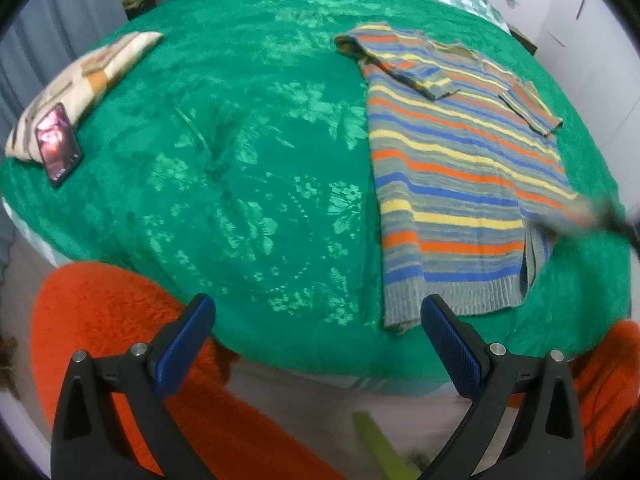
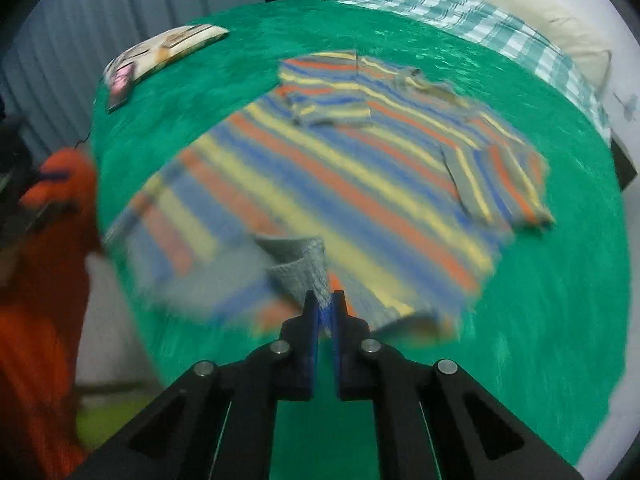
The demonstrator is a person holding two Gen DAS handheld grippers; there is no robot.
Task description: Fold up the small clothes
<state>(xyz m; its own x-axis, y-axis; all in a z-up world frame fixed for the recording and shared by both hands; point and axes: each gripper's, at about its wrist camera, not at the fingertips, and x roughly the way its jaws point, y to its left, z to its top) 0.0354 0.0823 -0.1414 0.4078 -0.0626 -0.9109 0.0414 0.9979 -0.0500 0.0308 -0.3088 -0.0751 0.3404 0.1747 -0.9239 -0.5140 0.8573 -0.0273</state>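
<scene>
A small striped sweater [image 1: 456, 168] in grey, blue, yellow and orange lies flat on the green blanket [image 1: 248, 168], both sleeves folded in over its chest. My left gripper [image 1: 318, 316] is open and empty, hanging over the bed's near edge just left of the sweater's hem. My right gripper [image 2: 325, 304] is shut on the sweater's grey ribbed hem [image 2: 304, 268] at a bottom corner and lifts it, so the corner is bunched above the body. The sweater [image 2: 340, 184] is blurred in the right wrist view. The right gripper appears as a blur at the sweater's right edge [image 1: 600, 216].
A cream patterned pillow [image 1: 80, 84] lies at the far left of the bed with a lit phone [image 1: 58, 144] leaning on it. A checked sheet [image 2: 460, 16] and a pillow [image 2: 576, 36] are at the head. An orange sleeve [image 1: 120, 340] hangs by the near edge.
</scene>
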